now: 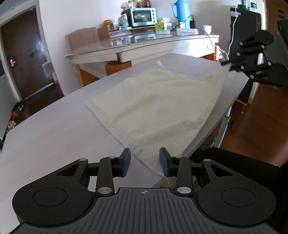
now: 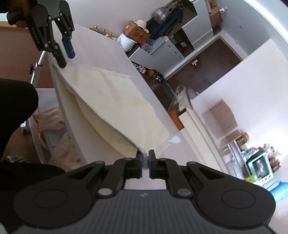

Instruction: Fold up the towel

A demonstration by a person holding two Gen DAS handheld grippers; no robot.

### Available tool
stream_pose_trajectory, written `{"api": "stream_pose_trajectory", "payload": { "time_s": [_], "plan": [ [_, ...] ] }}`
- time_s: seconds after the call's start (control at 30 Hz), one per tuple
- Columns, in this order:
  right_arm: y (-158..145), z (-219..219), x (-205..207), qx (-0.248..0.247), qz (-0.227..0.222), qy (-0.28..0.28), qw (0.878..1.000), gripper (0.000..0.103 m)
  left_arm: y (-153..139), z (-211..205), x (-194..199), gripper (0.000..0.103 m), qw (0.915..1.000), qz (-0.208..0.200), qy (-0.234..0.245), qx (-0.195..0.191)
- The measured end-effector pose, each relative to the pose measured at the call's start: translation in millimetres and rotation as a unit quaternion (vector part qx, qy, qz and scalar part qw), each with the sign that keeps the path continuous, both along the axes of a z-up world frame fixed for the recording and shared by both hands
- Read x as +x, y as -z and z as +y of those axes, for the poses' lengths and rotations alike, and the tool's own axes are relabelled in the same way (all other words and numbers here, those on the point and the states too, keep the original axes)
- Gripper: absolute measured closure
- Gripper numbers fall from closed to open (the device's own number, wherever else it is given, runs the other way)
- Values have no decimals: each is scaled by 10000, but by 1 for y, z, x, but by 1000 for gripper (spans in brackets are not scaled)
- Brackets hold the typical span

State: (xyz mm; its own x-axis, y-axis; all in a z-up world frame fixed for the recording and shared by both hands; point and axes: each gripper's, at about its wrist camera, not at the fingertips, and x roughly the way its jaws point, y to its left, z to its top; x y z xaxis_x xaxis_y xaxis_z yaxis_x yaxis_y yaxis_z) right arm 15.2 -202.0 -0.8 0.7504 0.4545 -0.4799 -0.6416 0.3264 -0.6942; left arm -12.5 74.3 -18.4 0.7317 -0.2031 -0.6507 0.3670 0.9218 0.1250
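Towel (image 1: 158,106), cream terry, lying spread over the pale wooden table (image 1: 54,136), filling the middle of the left wrist view and reaching from 6 o'clock up toward 2 o'clock. Near corner resting between the blue pads of the left gripper (image 1: 145,162), jaws standing wide apart, the cloth touching the right-hand pad but not pinched. Far corner at 2 o'clock being lifted off the tabletop by the right gripper (image 1: 232,65), the edge rising from the table into a taut slope.

Seen from the right wrist view: right gripper (image 2: 145,162) clamped on the towel (image 2: 111,100) corner, pads nearly together with a sliver of cream hem squeezed between them. Cloth stretching away toward 11 o'clock, one edge hanging just past the table (image 2: 100,46) rim, the rest lying flat on top. Left gripper (image 2: 65,54) hovering at 11 o'clock over the opposite corner, fingers parted, one blue pad showing.

Sitting in the background of the left wrist view at 12 o'clock: a glass-topped side table (image 1: 144,45) carrying a mint toaster oven (image 1: 143,17) and a blue thermos jug (image 1: 180,13). Dark brown door (image 1: 23,59) standing at 9 o'clock. Cardboard box (image 2: 135,32) and a white bucket (image 2: 126,43) showing at 12 o'clock in the right wrist view.
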Motion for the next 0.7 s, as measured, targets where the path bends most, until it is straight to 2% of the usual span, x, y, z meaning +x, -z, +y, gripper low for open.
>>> {"api": "stream_pose_trajectory", "payload": {
  "time_s": [0.33, 0.7],
  "plan": [
    [-18, 44, 40, -413, -383, -538, 9970, 96, -2, 6, -6, 64, 9998, -23, -196, 55],
    [-21, 89, 83, -696, -435, -825, 9932, 96, -2, 14, -9, 64, 9997, 6, -253, -13]
  ]
}}
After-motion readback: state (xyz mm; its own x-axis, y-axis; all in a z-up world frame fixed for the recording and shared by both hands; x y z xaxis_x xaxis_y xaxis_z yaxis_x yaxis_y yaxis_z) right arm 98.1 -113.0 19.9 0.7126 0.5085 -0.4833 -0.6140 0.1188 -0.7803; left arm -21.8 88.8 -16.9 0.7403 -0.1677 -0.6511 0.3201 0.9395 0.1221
